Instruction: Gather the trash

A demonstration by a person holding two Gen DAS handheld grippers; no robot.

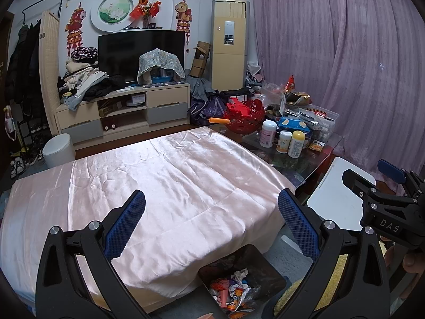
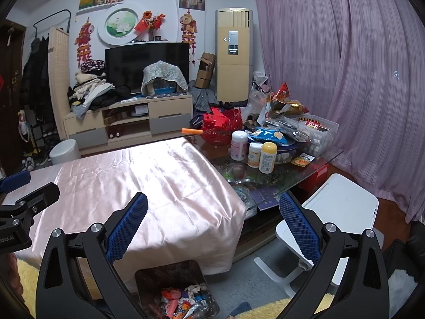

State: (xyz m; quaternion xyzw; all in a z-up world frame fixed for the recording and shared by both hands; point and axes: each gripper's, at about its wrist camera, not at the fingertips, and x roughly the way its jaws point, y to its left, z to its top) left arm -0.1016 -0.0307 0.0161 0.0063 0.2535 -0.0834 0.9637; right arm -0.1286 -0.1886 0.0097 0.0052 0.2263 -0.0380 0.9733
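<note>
left tongs point(image 1: 211, 212): wide apart, holding nothing, over the pink-covered worktop point(image 1: 159, 180)
right tongs point(image 2: 212, 214): also wide, nothing in them
trash bin point(image 2: 170, 279): on the floor at the worktop's near edge, full of wrappers point(image 2: 183, 301)

"DAS" on right gripper point(image 1: 393, 178) body; bottle labels, other print too small to read.

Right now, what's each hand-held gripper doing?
Left hand-held gripper: open, holding nothing.
Right hand-held gripper: open, holding nothing.
</note>
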